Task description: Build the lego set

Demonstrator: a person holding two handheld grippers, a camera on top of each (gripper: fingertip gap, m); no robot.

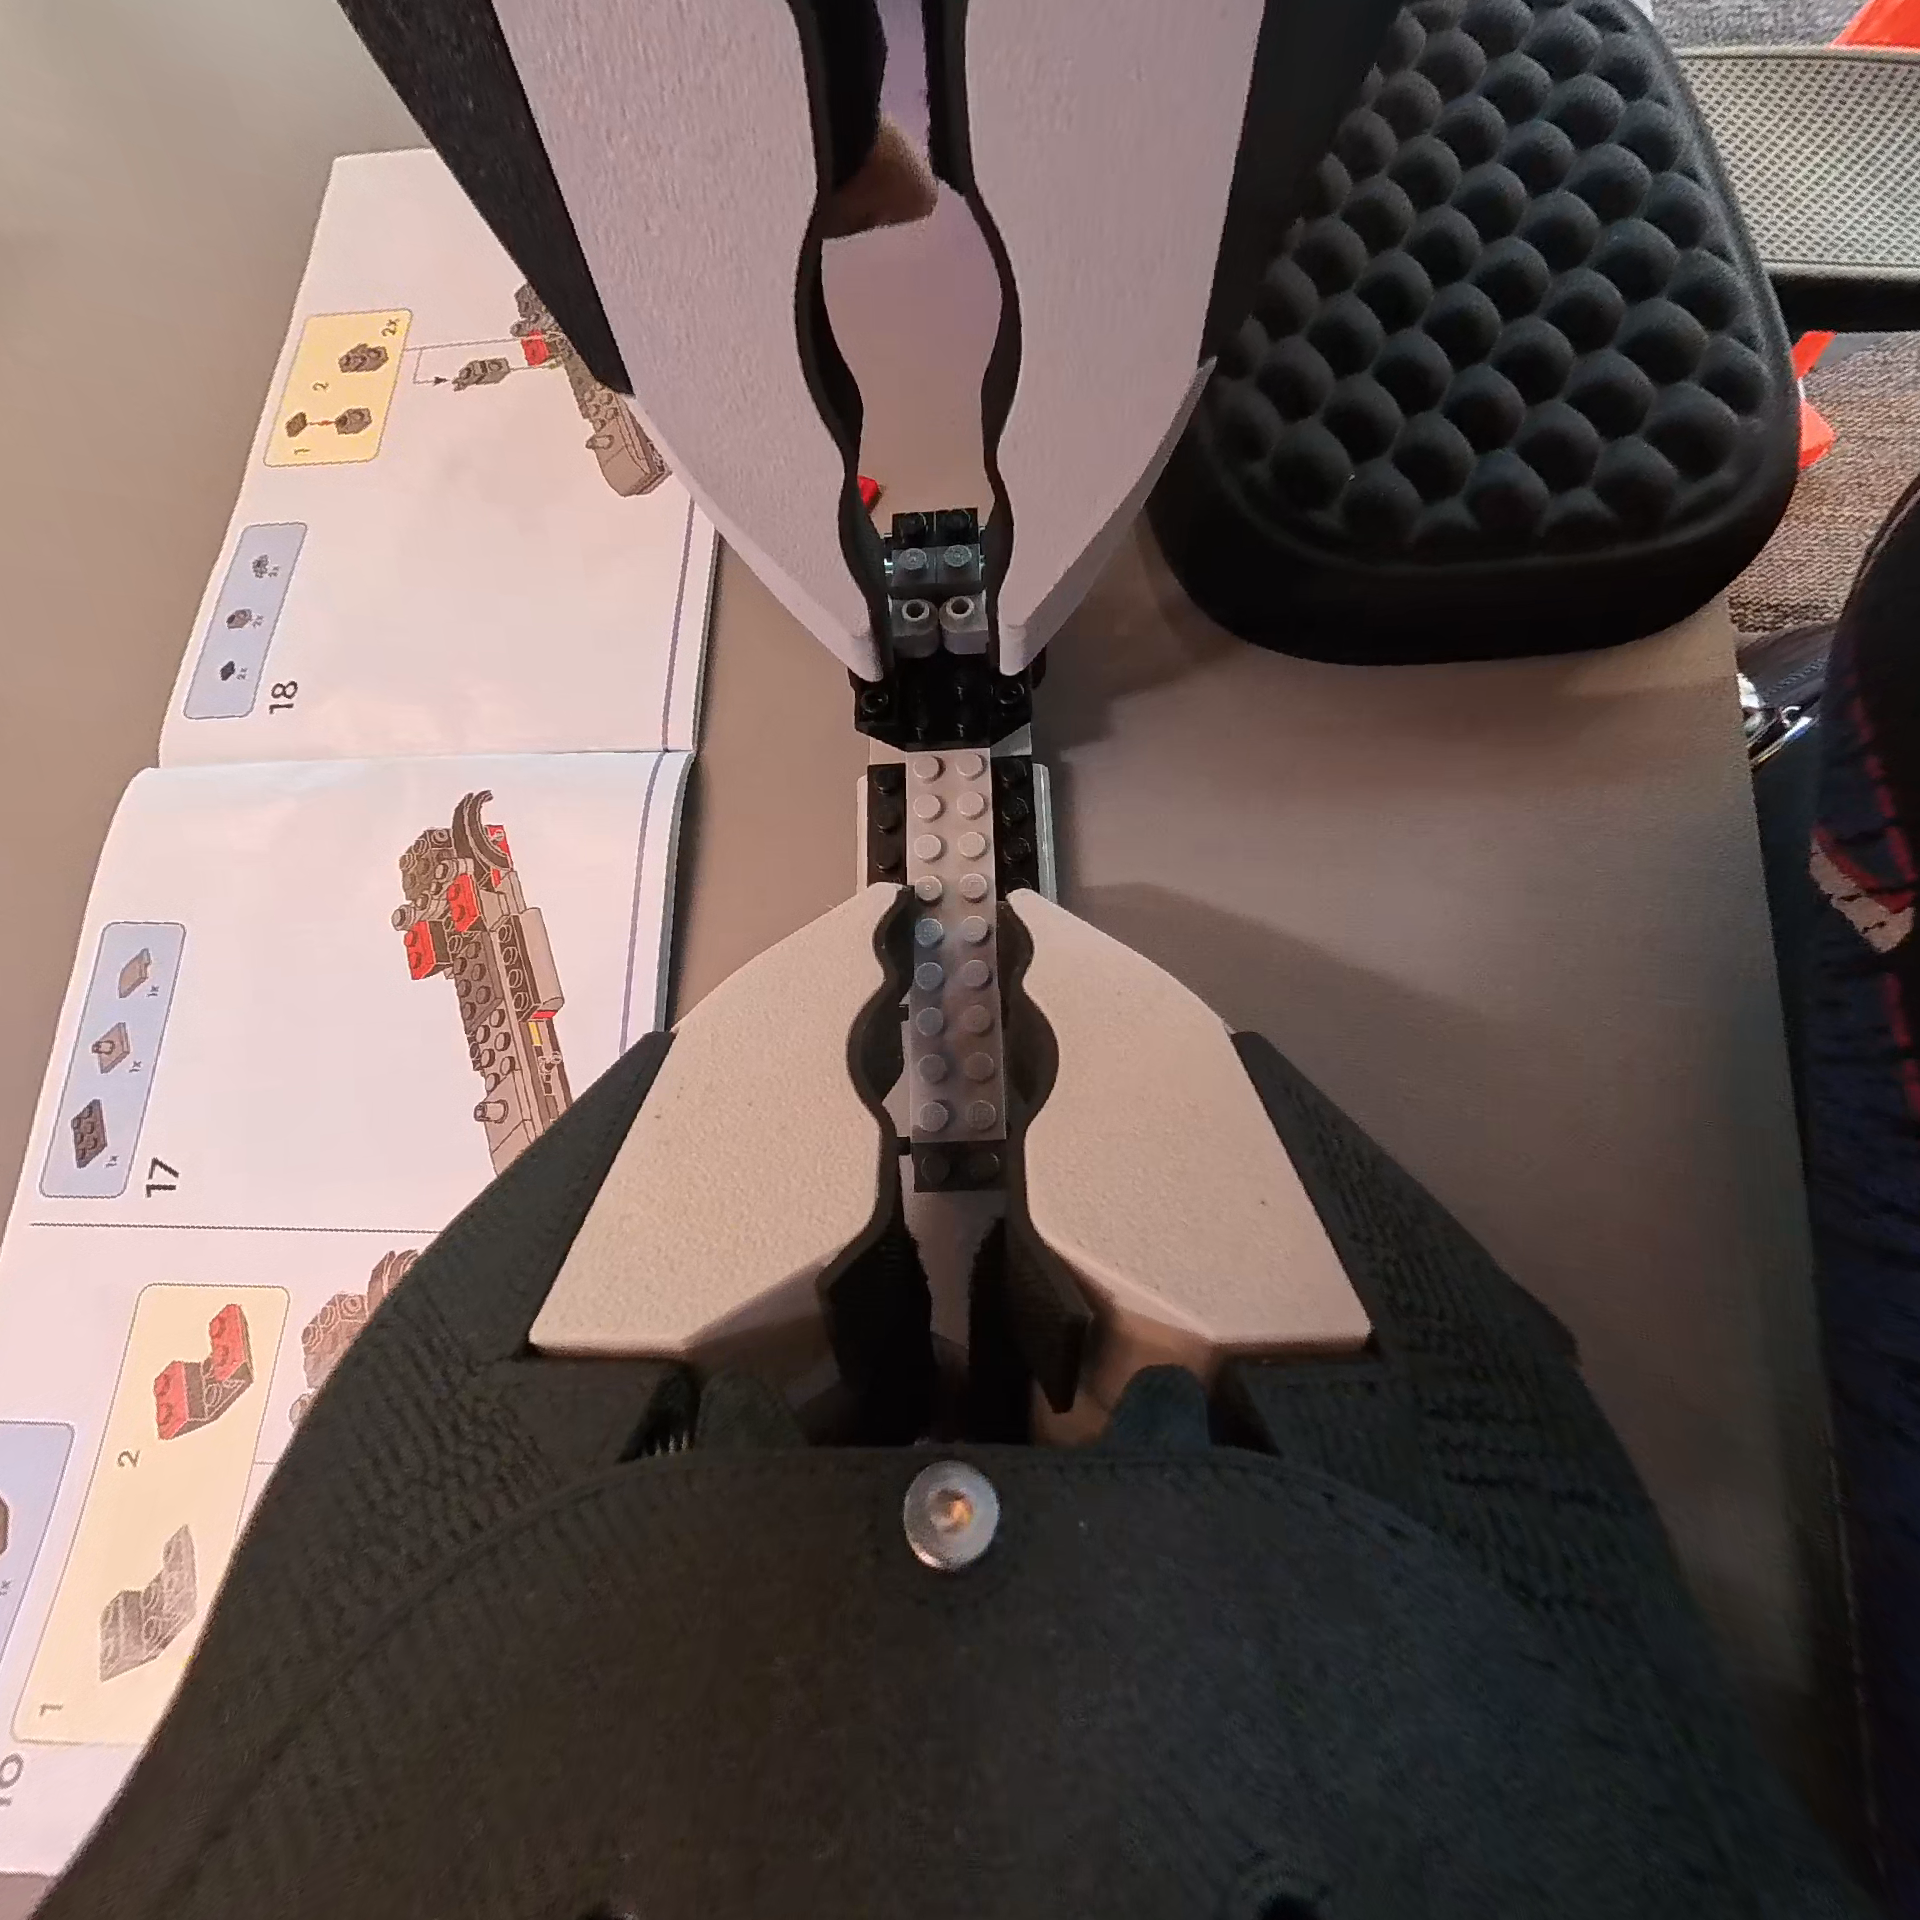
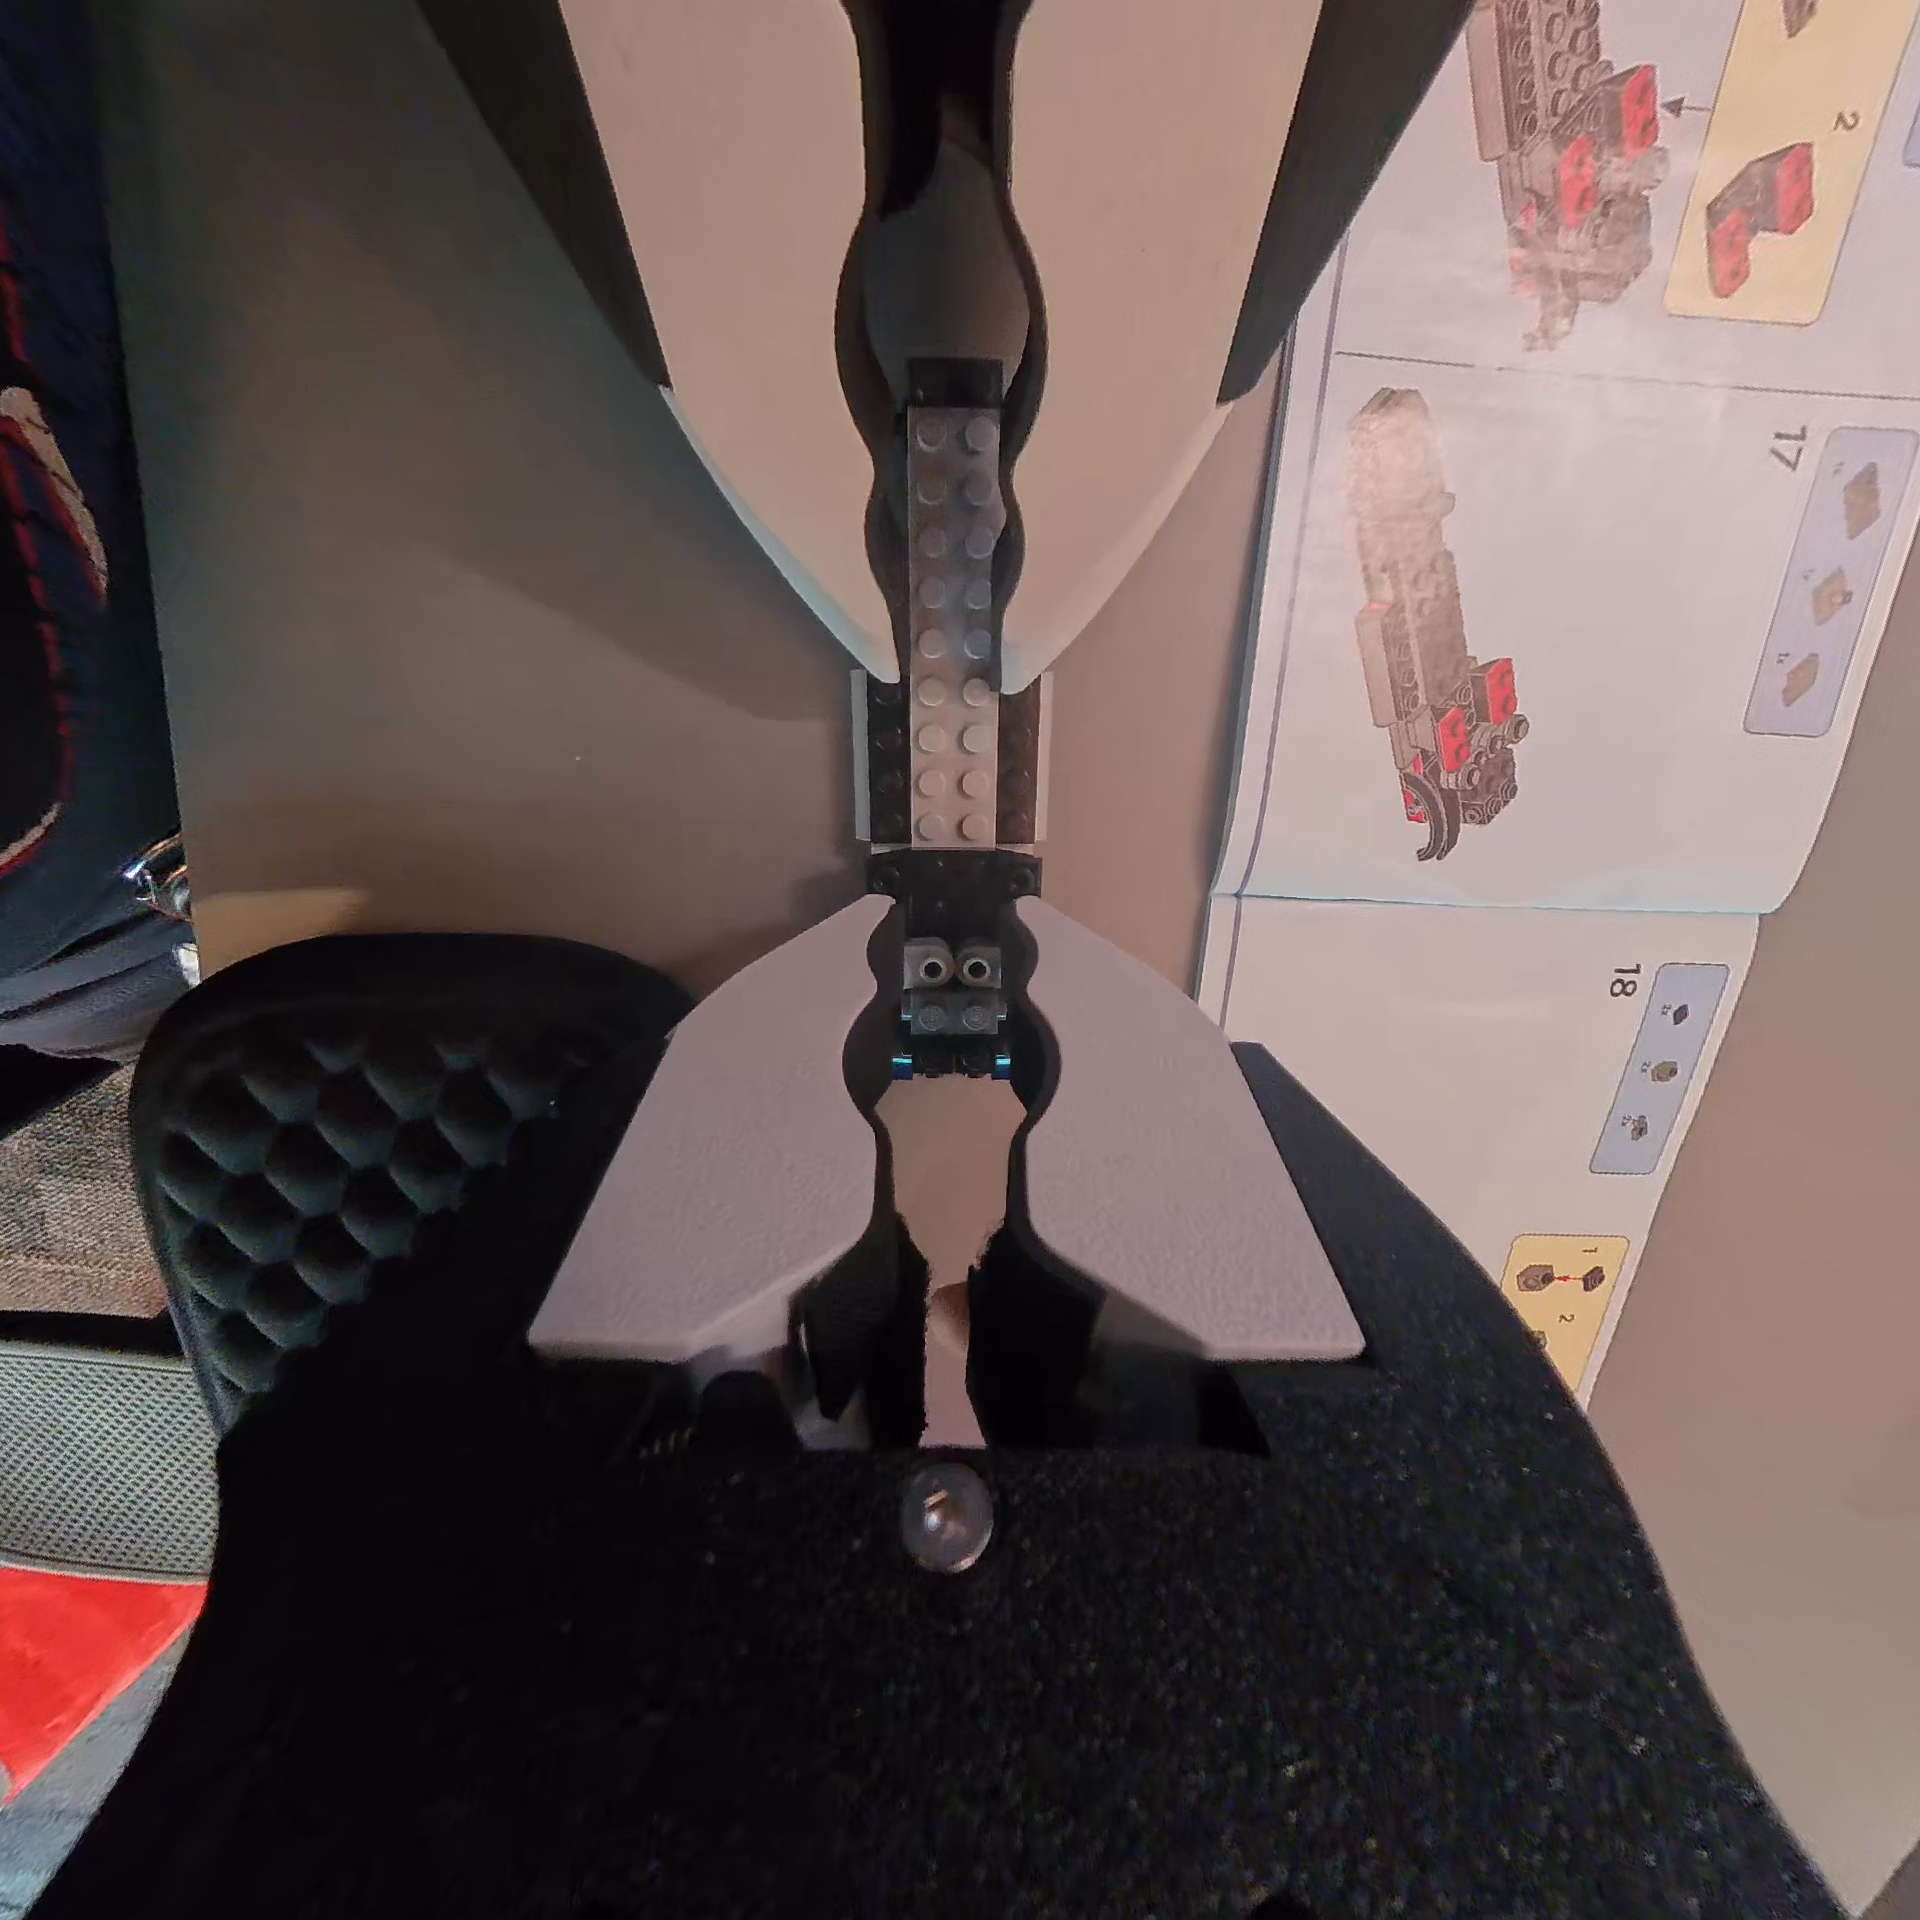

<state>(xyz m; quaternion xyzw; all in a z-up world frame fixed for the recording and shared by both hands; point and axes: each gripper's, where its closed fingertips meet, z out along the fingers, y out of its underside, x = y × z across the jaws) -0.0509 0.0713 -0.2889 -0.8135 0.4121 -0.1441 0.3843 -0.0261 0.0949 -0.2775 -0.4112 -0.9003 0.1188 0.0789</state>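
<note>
- Lego model (image 1: 951,935), long grey-and-black studded strip: lying on the grey table (image 1: 1351,935), clamped at both ends
- Left gripper (image 1: 951,914): nearly closed, pinching the plain strip end, likely to steady it
- Right gripper (image 2: 951,914): nearly closed on the built-up end with the small grey pieces (image 2: 951,987), likely to press or seat them
- Instruction booklet (image 1: 416,644): open just beside the model for reference
- Left wrist view only: red piece (image 1: 868,488) behind the far finger
- Right wrist view only: bluish bits at the model's tip

1. Lego model (image 1: 954,935): hard plastic, grey studded plate with a slight sheen.
2. Instruction booklet (image 1: 416,644): smooth printed paper.
3. Left gripper (image 1: 954,914): matt pale jaws on rough, layered black plastic; shiny metal screw (image 1: 951,1514).
4. Black cushion (image 1: 1486,343): dimpled matt foam.
5. Surface (image 1: 1351,831): smooth, matt grey.
</note>
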